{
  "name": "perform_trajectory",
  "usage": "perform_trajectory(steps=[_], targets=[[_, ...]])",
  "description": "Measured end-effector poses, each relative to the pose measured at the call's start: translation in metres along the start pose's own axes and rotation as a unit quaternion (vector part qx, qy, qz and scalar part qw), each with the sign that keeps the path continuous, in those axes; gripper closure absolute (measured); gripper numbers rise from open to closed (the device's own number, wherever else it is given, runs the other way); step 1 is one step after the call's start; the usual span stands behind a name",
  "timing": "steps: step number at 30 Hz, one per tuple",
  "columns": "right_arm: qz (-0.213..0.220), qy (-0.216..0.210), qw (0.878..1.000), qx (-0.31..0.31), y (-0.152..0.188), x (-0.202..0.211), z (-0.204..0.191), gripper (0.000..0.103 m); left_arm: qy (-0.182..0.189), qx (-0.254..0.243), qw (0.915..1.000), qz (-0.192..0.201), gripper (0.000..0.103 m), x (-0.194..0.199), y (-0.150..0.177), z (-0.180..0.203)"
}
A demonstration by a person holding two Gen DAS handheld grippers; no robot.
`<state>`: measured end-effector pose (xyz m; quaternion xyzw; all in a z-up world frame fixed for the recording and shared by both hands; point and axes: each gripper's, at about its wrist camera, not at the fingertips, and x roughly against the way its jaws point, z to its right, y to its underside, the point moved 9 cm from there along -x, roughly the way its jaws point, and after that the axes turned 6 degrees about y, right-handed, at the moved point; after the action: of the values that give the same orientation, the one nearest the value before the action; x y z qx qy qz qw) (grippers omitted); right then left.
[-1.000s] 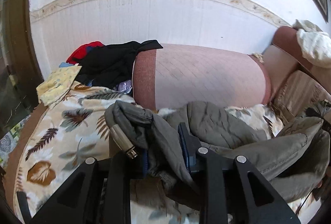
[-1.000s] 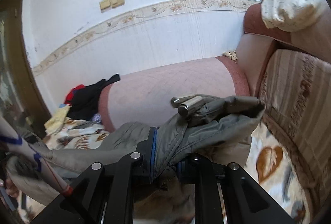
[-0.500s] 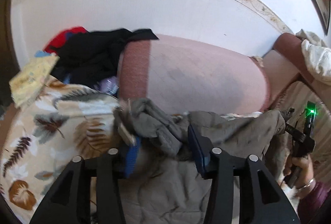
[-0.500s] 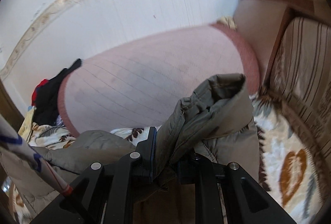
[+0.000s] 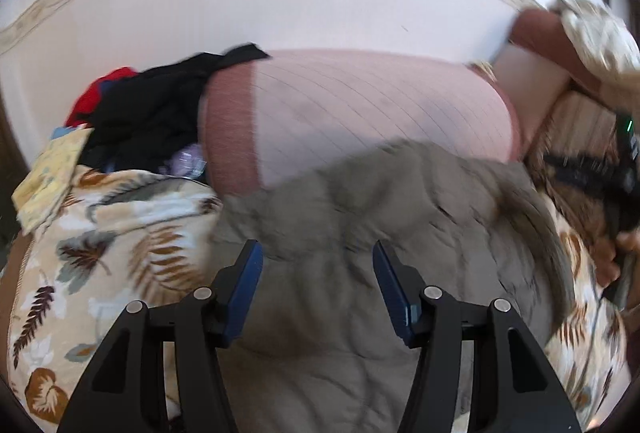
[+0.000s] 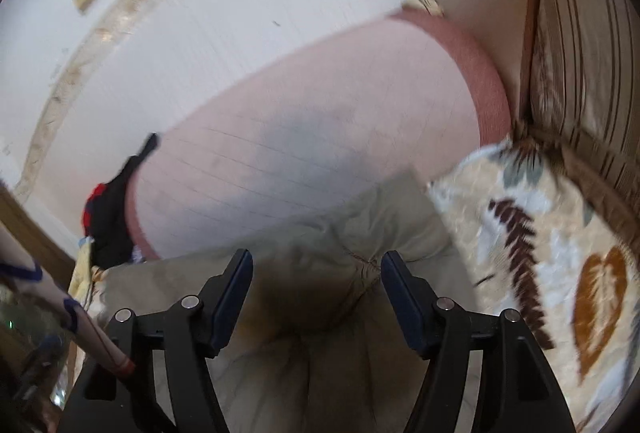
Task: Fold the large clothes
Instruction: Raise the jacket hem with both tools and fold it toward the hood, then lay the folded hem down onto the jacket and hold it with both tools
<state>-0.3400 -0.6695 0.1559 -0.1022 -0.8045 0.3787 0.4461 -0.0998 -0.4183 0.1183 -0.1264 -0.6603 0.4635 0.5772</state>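
Observation:
A large grey-olive padded jacket [image 5: 360, 225] lies spread on the leaf-patterned sofa cover [image 5: 100, 245], its far edge against the pink armrest [image 5: 360, 113]. My left gripper [image 5: 318, 253] is open and empty just above the jacket. In the right wrist view the same jacket [image 6: 328, 241] lies under my right gripper [image 6: 316, 265], which is also open and empty. The right hand and its gripper show at the right edge of the left wrist view [image 5: 624, 193].
A pile of black and red clothes [image 5: 152, 113] and a yellow cloth [image 5: 52, 169] sit left of the armrest. A white cloth [image 5: 596, 29] lies on the sofa back. A striped back cushion [image 6: 588, 73] stands on the right, a white wall [image 5: 280, 5] behind.
Both grippers held folds of the jacket a second ago. They lowered it onto the sofa, opened and let go. The jacket now lies flat.

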Motion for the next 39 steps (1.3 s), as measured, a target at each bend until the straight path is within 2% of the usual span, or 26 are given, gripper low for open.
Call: perform_trajectory(steps=[2,6,8,10,14,19,22,28,32,36,39], targets=[[-0.008,-0.007,0.999,0.036,0.015,0.009,-0.014,0.031,0.007,-0.019,0.9997,-0.015,0.046,-0.016,0.013,0.024],[-0.042,-0.005,0.992,0.119,0.071,0.006,-0.045,0.031,0.01,-0.034,0.9985,-0.042,0.046,-0.045,0.034,0.054],[-0.052,0.01,0.986,0.157,0.097,-0.005,-0.054,0.031,-0.018,-0.037,0.9974,-0.059,0.046,-0.063,0.044,0.057],[-0.064,0.033,0.98,0.188,0.117,-0.022,-0.056,0.032,-0.029,-0.027,0.9964,-0.074,0.046,-0.078,0.052,0.053],[-0.086,0.069,0.97,0.215,0.135,-0.052,-0.043,0.03,-0.051,-0.019,0.9926,-0.109,0.041,-0.106,0.068,0.043],[-0.113,0.069,0.97,0.205,0.142,-0.076,-0.03,0.023,-0.073,-0.012,0.9897,-0.123,0.039,-0.127,0.073,0.039],[-0.12,0.064,0.975,0.178,0.139,-0.065,-0.026,0.023,-0.074,0.015,0.9904,-0.116,0.039,-0.112,0.074,0.041],[-0.055,0.04,0.985,0.159,0.154,0.015,-0.027,0.025,-0.067,0.021,0.9942,-0.081,0.039,-0.044,0.1,0.054],[-0.032,0.025,0.993,0.108,0.173,0.057,-0.012,0.025,-0.091,0.032,0.9931,-0.066,0.039,-0.003,0.125,0.055],[-0.014,0.036,0.996,0.074,0.173,0.075,-0.008,0.027,-0.102,0.059,0.9914,-0.056,0.039,0.016,0.139,0.042],[-0.005,0.054,0.996,0.074,0.169,0.075,-0.011,0.036,-0.124,0.074,0.9884,-0.047,0.039,0.019,0.147,0.022]])
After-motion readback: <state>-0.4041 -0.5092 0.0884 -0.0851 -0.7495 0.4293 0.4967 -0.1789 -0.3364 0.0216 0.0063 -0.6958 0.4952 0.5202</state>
